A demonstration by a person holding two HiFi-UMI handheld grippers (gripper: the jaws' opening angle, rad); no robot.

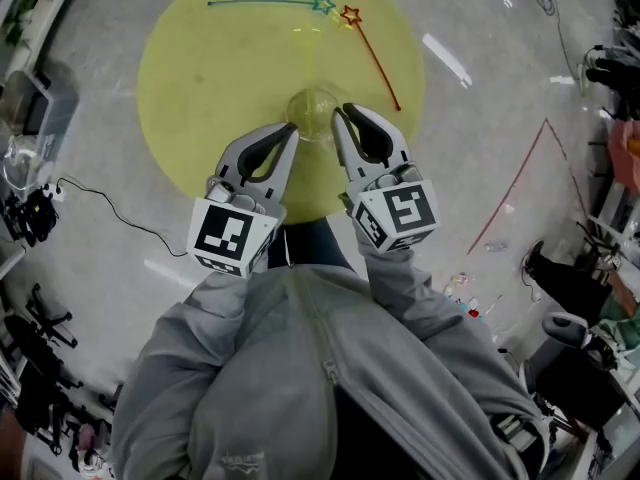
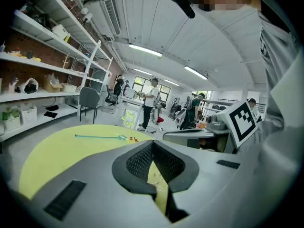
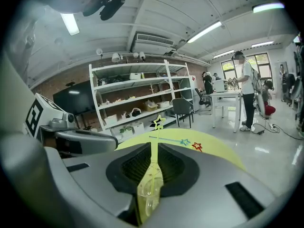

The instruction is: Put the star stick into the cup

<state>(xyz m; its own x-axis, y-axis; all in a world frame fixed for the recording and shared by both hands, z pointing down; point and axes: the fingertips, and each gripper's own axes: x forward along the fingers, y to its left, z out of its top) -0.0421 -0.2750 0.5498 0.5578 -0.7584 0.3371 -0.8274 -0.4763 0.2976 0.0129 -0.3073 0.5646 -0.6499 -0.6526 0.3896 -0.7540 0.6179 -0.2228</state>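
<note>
A clear cup (image 1: 312,113) stands in the middle of the round yellow table (image 1: 190,78). A yellow star stick (image 3: 158,122) stands upright in it, its star above the rim. A blue star stick (image 1: 265,4) and a red star stick (image 1: 375,53) lie flat on the far side of the table. My left gripper (image 1: 292,130) is shut, its tips just left of the cup. The right gripper (image 1: 340,113) is also shut, close on the cup's right side. Neither holds anything. In the right gripper view the cup (image 3: 149,194) shows through the slit between the jaws.
A black cable (image 1: 120,213) runs over the floor at the left, and a red line (image 1: 520,183) is marked on the floor at the right. Shelves (image 3: 137,103), a desk (image 3: 223,99) and standing people (image 2: 151,101) surround the table.
</note>
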